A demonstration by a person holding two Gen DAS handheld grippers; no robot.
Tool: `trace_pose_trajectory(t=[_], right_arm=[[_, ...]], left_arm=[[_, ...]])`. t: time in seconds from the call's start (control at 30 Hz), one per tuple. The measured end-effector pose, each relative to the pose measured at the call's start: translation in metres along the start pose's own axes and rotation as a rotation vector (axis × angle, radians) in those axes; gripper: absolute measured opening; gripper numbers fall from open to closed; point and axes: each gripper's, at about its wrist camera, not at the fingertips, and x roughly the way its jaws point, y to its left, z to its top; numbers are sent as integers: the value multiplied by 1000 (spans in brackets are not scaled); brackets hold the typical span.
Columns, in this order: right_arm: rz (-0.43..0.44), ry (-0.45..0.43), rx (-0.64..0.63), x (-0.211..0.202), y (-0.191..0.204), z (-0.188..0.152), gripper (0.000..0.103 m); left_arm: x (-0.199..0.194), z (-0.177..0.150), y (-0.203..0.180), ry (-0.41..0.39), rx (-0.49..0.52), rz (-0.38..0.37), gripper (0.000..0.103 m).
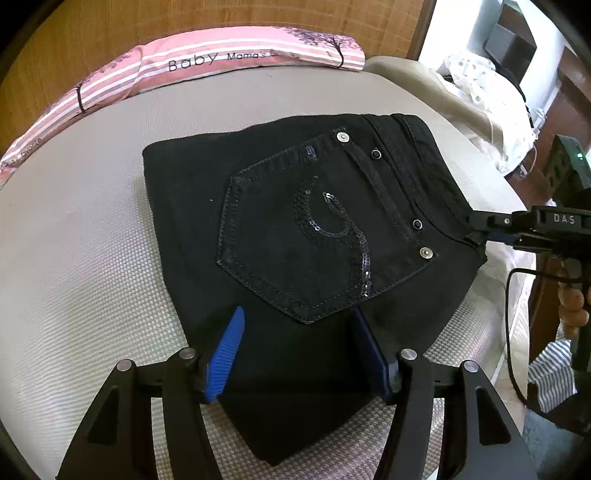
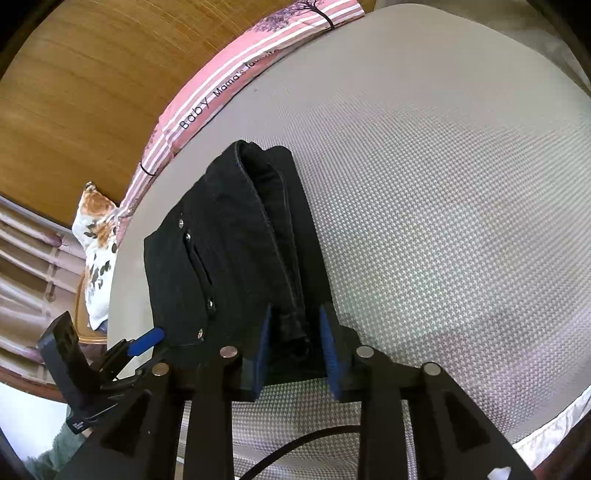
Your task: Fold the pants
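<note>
left wrist view: the black pants (image 1: 303, 229) lie folded into a compact stack on the grey woven mattress (image 1: 92, 258), back pocket up, with a sequin swirl and metal rivets showing. the waistband runs along the stack's right edge. the left gripper (image 1: 297, 352) sits at the near edge of the stack, its two blue-padded fingers (image 1: 227, 354) spread wide, one on either side of a strip of dark cloth that passes between them. neither pad presses in on the fabric, so the jaws stand apart. a pointed corner of the cloth hangs toward the camera below the fingers. at the right, the right gripper (image 1: 476, 227) reaches in from the side and meets the waistband corner. a pink striped pillow (image 1: 229, 59) lies along the far edge of the mattress against a wooden headboard (image 1: 221, 18).

right wrist view: the same pants (image 2: 236, 251) are seen edge-on, the folded layers rising away from the camera. the right gripper (image 2: 295, 350) has its blue fingers (image 2: 327, 350) on both sides of the waistband end, with the thick seam between them. the pads lie close against the cloth and look clamped on it. at lower left the left gripper (image 2: 147, 341) shows one blue fingertip just beside the stack's corner. the pink striped pillow (image 2: 236, 85) lies beyond the stack.
</note>
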Motion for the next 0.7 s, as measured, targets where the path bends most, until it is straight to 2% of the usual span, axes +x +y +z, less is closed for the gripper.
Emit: trace_pose_trajectory(t=[0.17,0.27,0.37,0.7], right_arm=[[-59,-34,-60,-10,15,10,29],[-109,-78,-128,-14,30,21,41],[-139,-108,-180,-13,43,35,43],[-165,-133,-201,21,59,79,44]], left_arm=[[-7,1,-3,-20,7,38,62],[-14,3,-3,-53,14,73,62],[-19,8,1,-92,18,124,62],[-15,40,51,-177,-138,211,63]])
